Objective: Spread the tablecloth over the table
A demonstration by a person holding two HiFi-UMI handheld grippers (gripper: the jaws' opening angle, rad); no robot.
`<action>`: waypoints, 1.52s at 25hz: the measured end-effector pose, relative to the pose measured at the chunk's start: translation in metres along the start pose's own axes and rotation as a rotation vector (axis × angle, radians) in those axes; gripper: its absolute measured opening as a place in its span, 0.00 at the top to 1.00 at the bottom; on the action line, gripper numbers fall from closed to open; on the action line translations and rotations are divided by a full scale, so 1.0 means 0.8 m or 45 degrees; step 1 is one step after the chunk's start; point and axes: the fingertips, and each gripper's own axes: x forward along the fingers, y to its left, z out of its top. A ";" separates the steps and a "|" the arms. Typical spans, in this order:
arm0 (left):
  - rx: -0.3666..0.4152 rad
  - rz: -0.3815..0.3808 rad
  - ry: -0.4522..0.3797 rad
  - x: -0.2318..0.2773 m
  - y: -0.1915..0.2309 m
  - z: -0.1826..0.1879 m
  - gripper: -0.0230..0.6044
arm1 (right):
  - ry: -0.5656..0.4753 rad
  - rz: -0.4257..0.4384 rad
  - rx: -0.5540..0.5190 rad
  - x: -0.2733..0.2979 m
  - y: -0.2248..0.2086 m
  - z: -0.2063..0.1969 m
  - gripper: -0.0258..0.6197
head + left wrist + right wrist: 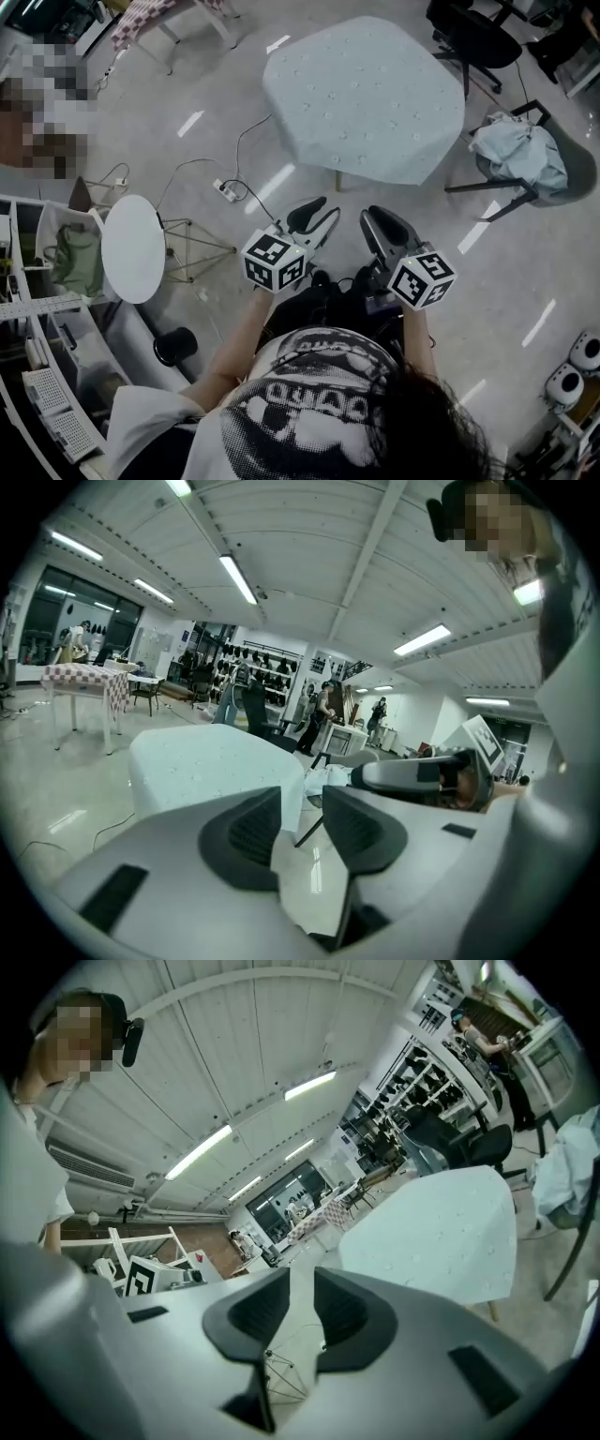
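Observation:
The pale blue-green tablecloth (pixel 366 98) lies draped over the table in the middle of the floor, its edges hanging down on all sides; one wooden leg shows below it. It also shows in the left gripper view (pixel 211 766) and the right gripper view (pixel 441 1237). Both grippers are held close to my body, well short of the table and pointing toward it. My left gripper (pixel 319 214) (pixel 300 822) has a narrow gap between its jaws with nothing in it. My right gripper (pixel 378 225) (pixel 302 1307) stands the same way, open and holding nothing.
A chair with a pale bundled cloth (pixel 525 155) stands right of the table, a black office chair (pixel 473 33) behind it. A small round white table (pixel 133 247), a power strip with cable (pixel 225 190) and shelving (pixel 47 394) lie to the left. A checkered table (pixel 141 19) stands far back.

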 end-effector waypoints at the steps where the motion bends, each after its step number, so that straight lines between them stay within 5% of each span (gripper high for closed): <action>1: 0.008 -0.008 -0.007 -0.009 0.003 0.000 0.74 | -0.005 -0.009 -0.007 0.003 0.008 -0.004 0.86; 13: 0.101 -0.129 -0.065 -0.116 0.014 -0.016 0.90 | -0.053 -0.164 -0.193 0.010 0.104 -0.051 0.98; 20: 0.189 -0.213 -0.036 -0.141 -0.003 -0.024 0.94 | -0.056 -0.129 -0.275 0.003 0.135 -0.066 0.97; 29: 0.306 -0.251 -0.146 -0.160 -0.025 -0.009 0.94 | -0.121 -0.181 -0.351 -0.021 0.141 -0.065 0.97; 38: 0.321 -0.278 -0.161 -0.159 -0.034 -0.008 0.94 | -0.145 -0.233 -0.383 -0.038 0.134 -0.059 0.97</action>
